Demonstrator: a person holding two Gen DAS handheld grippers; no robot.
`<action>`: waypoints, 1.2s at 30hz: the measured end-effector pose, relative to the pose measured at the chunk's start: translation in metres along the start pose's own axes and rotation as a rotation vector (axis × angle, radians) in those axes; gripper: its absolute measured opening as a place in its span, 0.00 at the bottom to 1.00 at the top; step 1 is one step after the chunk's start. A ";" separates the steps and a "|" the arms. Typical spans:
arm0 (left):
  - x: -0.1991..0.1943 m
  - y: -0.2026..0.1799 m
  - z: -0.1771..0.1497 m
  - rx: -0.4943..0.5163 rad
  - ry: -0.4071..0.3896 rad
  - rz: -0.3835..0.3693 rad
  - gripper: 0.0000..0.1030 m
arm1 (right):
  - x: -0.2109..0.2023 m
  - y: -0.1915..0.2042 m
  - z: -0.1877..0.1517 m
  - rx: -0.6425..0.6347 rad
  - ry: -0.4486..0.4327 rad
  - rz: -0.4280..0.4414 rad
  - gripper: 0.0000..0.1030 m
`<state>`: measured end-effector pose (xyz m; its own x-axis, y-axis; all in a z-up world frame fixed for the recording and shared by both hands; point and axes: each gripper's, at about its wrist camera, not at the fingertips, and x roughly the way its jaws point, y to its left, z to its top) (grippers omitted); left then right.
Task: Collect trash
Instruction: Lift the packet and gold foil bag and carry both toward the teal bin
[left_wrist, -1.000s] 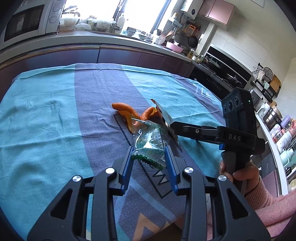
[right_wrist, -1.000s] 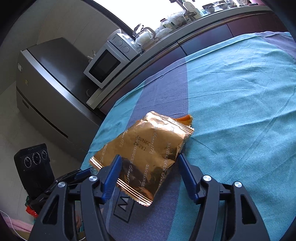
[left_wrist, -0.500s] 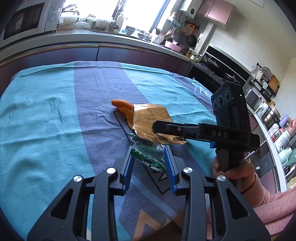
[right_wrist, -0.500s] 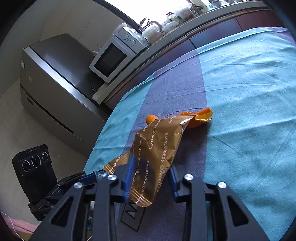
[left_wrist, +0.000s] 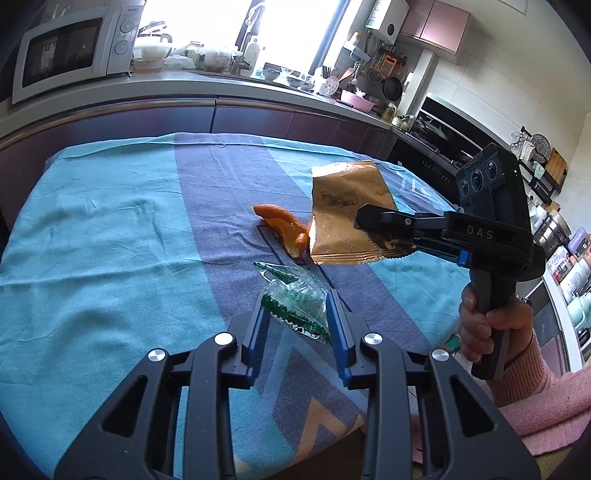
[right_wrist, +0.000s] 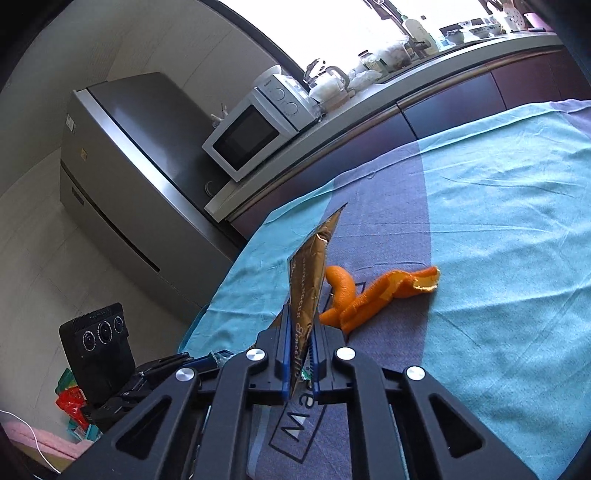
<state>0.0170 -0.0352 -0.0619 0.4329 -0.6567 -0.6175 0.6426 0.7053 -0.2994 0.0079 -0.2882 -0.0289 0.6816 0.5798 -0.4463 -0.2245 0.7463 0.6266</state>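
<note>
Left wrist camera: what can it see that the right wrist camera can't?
Only the left wrist view shows the green wrapper sitting between the left gripper fingers, which do not look shut on it, plus the hand holding the right gripper and the stove side of the kitchen.

Only the right wrist view shows the fridge and the whole curly orange peel.

Both show the gold snack bag pinched in the right gripper, the peel, the microwave and the blue tablecloth.
</note>
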 end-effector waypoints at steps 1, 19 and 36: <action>-0.004 0.001 0.000 0.002 -0.007 0.012 0.30 | 0.002 0.003 0.001 -0.009 0.002 0.007 0.07; -0.080 0.060 -0.006 -0.095 -0.104 0.267 0.30 | 0.081 0.070 0.020 -0.160 0.109 0.153 0.07; -0.136 0.097 -0.025 -0.205 -0.164 0.431 0.30 | 0.147 0.124 0.023 -0.232 0.211 0.262 0.07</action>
<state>0.0047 0.1292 -0.0247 0.7355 -0.3162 -0.5992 0.2537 0.9486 -0.1891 0.0960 -0.1175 -0.0020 0.4278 0.7964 -0.4275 -0.5388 0.6044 0.5869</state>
